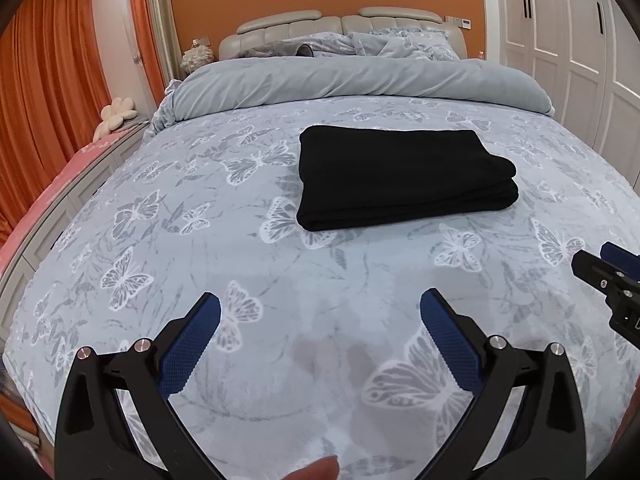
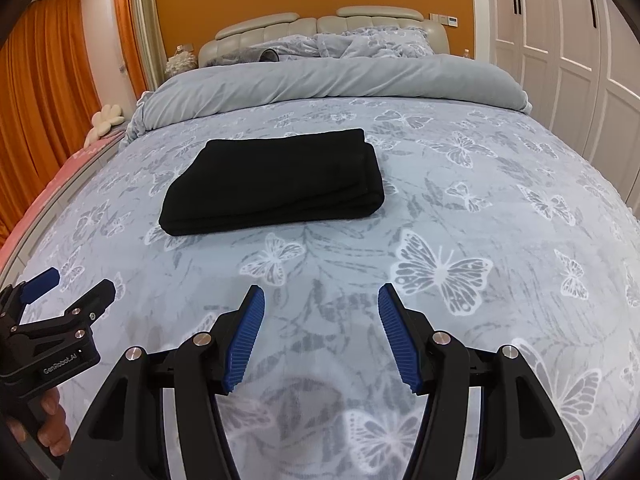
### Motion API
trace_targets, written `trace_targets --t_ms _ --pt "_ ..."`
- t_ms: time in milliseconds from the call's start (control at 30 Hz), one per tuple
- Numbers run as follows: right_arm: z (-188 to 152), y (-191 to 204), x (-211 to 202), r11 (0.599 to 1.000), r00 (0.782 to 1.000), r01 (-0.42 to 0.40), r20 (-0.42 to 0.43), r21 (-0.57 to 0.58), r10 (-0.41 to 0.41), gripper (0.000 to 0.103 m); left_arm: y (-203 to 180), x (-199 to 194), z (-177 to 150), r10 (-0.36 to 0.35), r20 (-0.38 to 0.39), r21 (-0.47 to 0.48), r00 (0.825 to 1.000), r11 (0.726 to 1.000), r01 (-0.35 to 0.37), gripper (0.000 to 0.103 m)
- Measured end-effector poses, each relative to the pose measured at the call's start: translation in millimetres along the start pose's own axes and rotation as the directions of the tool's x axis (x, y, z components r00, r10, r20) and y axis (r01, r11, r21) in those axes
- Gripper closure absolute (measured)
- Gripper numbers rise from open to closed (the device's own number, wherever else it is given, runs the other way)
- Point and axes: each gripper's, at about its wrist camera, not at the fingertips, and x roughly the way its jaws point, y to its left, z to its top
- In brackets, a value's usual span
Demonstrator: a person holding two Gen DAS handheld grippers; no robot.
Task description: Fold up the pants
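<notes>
The black pants lie folded in a neat rectangular stack on the bed, also in the right wrist view. My left gripper is open and empty, held above the bedspread well short of the pants; it also shows at the left edge of the right wrist view. My right gripper is open and empty, near the pants' front edge but apart from them; its fingers show at the right edge of the left wrist view.
The bed has a pale blue butterfly bedspread, with a rolled grey duvet and pillows at the headboard. Orange curtains and a bench stand left; white wardrobe doors stand right.
</notes>
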Motion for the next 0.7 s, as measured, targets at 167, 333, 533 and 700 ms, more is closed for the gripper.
trace_targets --t_ms 167,333,533,700 --pt "-1.6 1.1 -1.1 1.0 1.0 0.003 0.009 -0.003 -0.003 0.045 -0.9 0.2 -1.0 0.009 0.002 0.004 1.0 1.0 -0.009 0.005" --pt "-4.2 7.8 1.9 1.0 1.0 -0.001 -0.001 -0.025 0.001 0.045 -0.8 -0.4 -1.2 0.0 0.007 0.003 1.0 1.0 0.0 0.005" --pt "-4.6 8.7 3.3 1.0 1.0 -0.002 -0.003 -0.029 0.001 0.045 -0.5 -1.5 -0.8 -0.017 0.008 -0.007 1.0 1.0 0.017 0.005" --pt "-4.8 9.2 3.1 1.0 1.0 -0.003 -0.004 -0.031 0.003 0.045 -2.5 -2.5 -1.4 -0.014 0.016 0.004 1.0 1.0 0.014 0.005"
